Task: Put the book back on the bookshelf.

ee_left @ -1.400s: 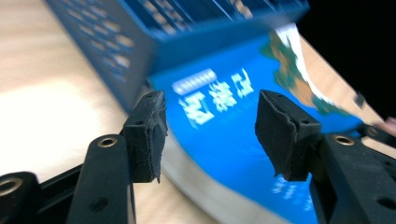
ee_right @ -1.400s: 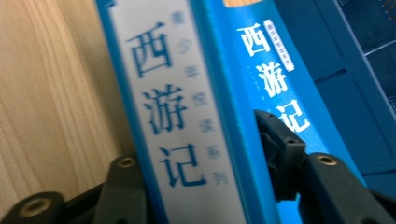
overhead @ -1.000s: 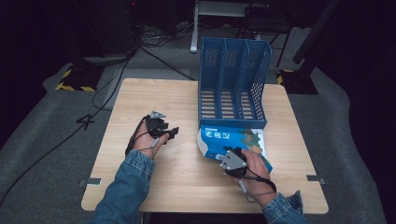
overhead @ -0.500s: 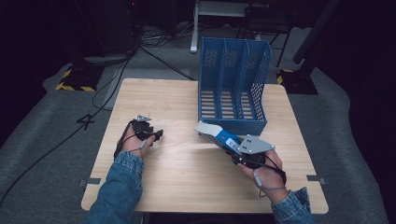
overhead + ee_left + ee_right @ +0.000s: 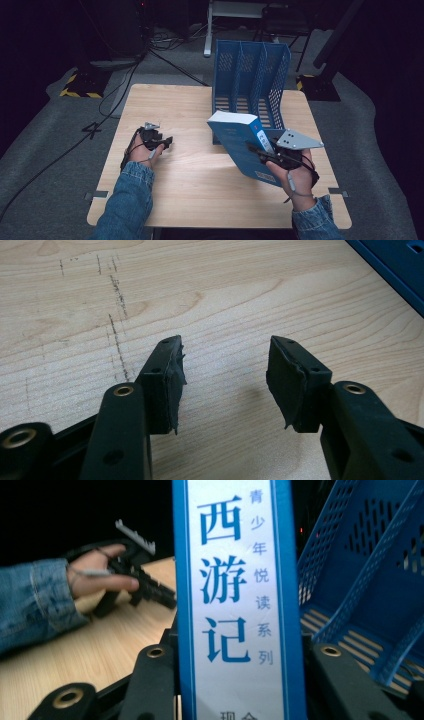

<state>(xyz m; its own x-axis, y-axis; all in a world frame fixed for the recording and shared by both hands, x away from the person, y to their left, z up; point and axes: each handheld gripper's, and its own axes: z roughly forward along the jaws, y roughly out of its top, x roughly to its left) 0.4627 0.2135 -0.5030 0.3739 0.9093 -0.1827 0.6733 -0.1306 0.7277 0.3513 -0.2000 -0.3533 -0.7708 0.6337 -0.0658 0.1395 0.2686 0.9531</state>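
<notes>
High view: thick blue book (image 5: 243, 145), perforated rack (image 5: 252, 75).

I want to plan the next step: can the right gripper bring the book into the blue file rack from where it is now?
Probably yes. The right gripper holds the book raised just in front of the blue file rack, whose slots look open towards it, with nothing between them.

Both forearms wear blue denim sleeves (image 5: 131, 200) with buttoned cuffs. Each gripper is black moulded plastic with brass-ringed screw holes. The left gripper (image 5: 225, 385) carries worn black rubber pads (image 5: 285, 385). The right gripper (image 5: 282, 152) bears a grey three-cornered plate (image 5: 298, 140) and a thin cable (image 5: 291, 182).
</notes>
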